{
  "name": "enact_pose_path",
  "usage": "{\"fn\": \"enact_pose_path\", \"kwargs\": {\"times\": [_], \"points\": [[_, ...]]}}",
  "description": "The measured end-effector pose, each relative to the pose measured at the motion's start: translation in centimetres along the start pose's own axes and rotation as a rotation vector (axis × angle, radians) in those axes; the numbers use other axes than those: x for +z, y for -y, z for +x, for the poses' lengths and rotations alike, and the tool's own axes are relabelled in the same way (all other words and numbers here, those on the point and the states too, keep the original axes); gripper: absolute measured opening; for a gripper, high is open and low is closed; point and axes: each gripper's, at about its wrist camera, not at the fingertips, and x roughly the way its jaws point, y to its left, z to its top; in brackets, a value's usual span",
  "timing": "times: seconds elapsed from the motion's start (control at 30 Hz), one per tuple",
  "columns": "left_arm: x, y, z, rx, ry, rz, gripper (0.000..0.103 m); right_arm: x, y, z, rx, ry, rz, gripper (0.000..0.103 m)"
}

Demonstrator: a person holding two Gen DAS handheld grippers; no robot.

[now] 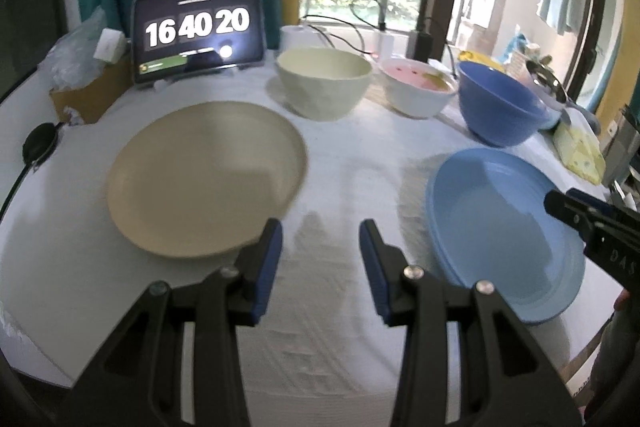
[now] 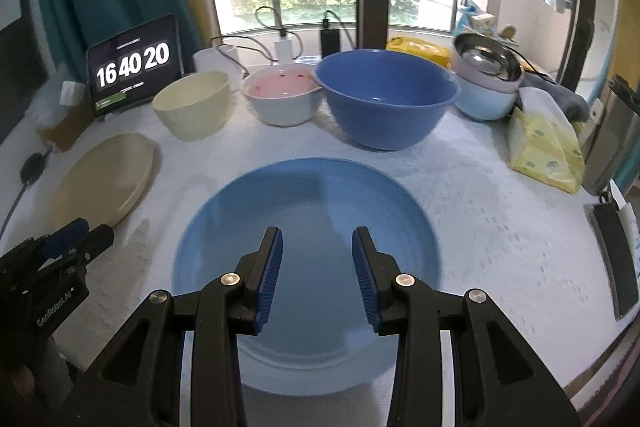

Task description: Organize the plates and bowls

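A beige plate (image 1: pixel 208 179) lies on the white tablecloth, left of my left gripper (image 1: pixel 320 239), which hangs open over bare cloth with nothing between its fingers. A light blue plate (image 2: pixel 312 195) lies in front of me, and my right gripper (image 2: pixel 317 243) hovers above it, open and holding nothing. In the left wrist view the blue plate (image 1: pixel 504 227) shows a doubled rim, and the right gripper (image 1: pixel 568 211) reaches over its right edge. Along the back stand a cream bowl (image 2: pixel 194 111), a white bowl with a pink inside (image 2: pixel 282 99) and a big blue bowl (image 2: pixel 386 99).
A tablet showing a clock (image 2: pixel 134 65) leans at the back left beside a cardboard box (image 1: pixel 88 99). Stacked bowls with a steel one on top (image 2: pixel 486 79), a yellow tissue pack (image 2: pixel 548 155) and a phone (image 2: pixel 614 259) crowd the right side. Cables and chargers (image 2: pixel 330 39) run along the window sill.
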Motion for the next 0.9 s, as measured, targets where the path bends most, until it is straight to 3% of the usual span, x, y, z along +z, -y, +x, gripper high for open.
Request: {"fn": "enact_pose_path", "kwargs": {"times": [0.9], "points": [[0.3, -10.1, 0.7, 0.115, 0.046, -0.139, 0.042, 2.1, -9.1, 3.1, 0.058, -0.036, -0.136, 0.039]]}}
